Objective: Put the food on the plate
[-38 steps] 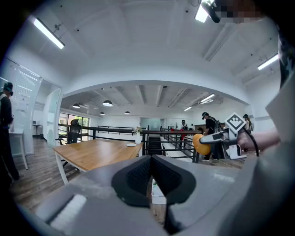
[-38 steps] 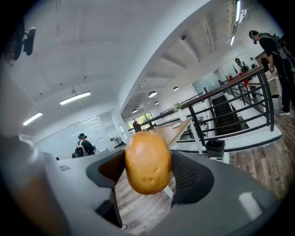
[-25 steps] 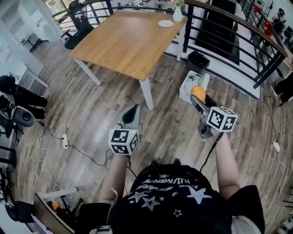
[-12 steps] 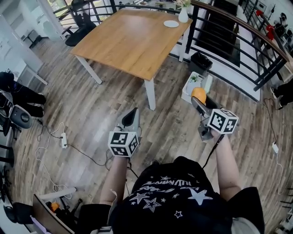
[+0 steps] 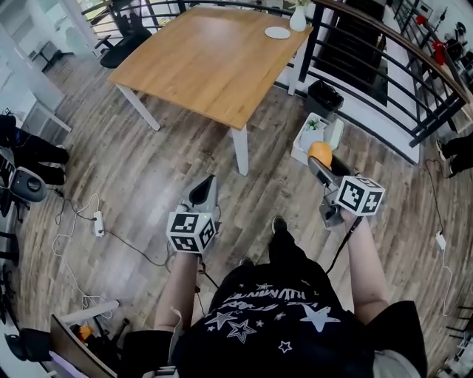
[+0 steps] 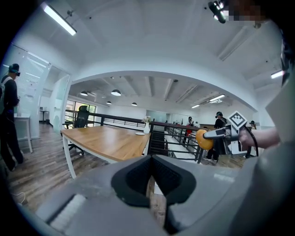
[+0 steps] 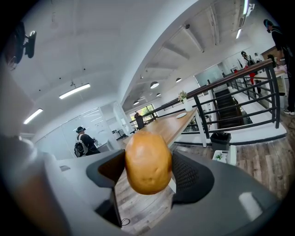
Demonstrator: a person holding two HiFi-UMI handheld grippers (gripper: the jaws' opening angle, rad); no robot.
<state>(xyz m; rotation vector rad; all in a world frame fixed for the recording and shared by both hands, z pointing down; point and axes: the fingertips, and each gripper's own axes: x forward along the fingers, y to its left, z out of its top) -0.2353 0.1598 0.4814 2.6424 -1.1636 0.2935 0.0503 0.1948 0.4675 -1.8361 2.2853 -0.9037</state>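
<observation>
Head view: the person stands on a plank floor (image 5: 148, 162), well apart from the table (image 5: 207, 63), which lies far and to the left. The right gripper (image 5: 319, 158) is closed on a potato (image 5: 320, 152) and held out in front. The left gripper (image 5: 202, 190), jaws together and empty, hangs nearer and to the left. The plate (image 5: 278, 32) lies at the table's far right corner, just beside a vase (image 5: 298, 18). A railing (image 5: 384, 77) runs along the right, with a bin (image 5: 324, 96) and a white box (image 5: 313, 134) on the floor at its foot; cables (image 5: 89, 221) trail at near left. Left gripper view: the left gripper (image 6: 150, 177) shows its pads meeting with nothing between them; beyond lie the table (image 6: 106, 140), the plate (image 6: 139, 133) and, at right, the potato (image 6: 203, 139). The room is a bright open office with ceiling lamps. Right gripper view: the potato (image 7: 147, 161) sits squarely between the pads of the right gripper (image 7: 147, 171), with the plate (image 7: 181, 115) far off on the table (image 7: 168, 128). The step in hand is judged to be the carry. It is best done with a steady grip, approaching the far corner clear of the vase and lowering the round potato onto the plate's middle before release, lest it roll.
</observation>
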